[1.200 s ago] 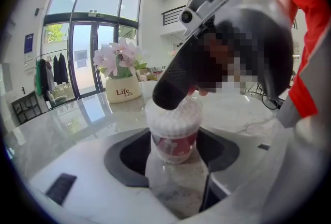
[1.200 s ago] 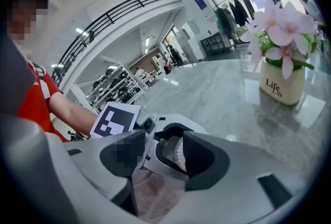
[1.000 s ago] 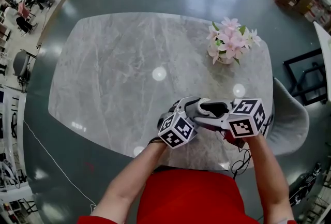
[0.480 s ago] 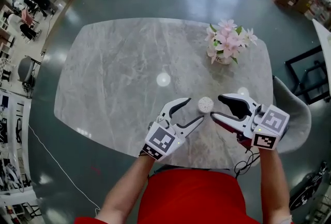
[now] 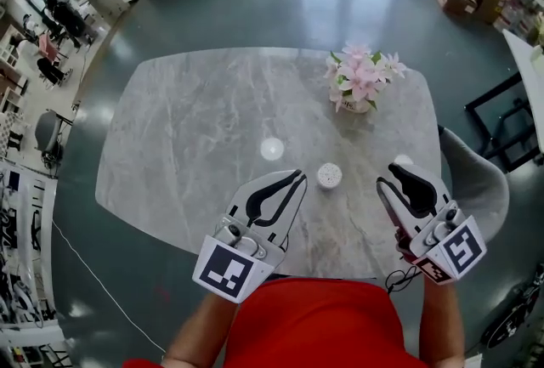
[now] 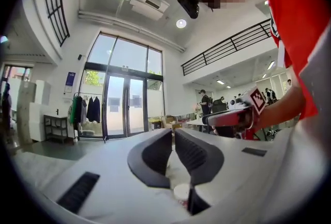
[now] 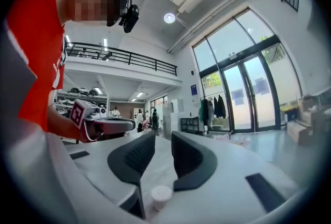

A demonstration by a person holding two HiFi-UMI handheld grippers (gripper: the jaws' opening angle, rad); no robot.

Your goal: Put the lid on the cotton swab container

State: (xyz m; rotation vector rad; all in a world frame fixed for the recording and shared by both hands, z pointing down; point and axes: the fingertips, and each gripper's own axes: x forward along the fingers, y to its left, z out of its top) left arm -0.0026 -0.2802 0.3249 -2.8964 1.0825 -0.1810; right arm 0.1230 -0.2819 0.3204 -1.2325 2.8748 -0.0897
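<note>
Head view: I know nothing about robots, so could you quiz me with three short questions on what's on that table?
1. True or false: the cotton swab container touches the vase of flowers.
2. What does the container stand on? A) a tray B) the marble table C) a stool
3. Fill in: the flowers are ____ in colour.
Key: 1 false, they stand apart; 2 B; 3 pink.

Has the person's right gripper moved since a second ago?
Yes. The right gripper has pulled back rightward, away from the small white round container on the grey marble table; its jaws are closing with nothing between them.
</note>
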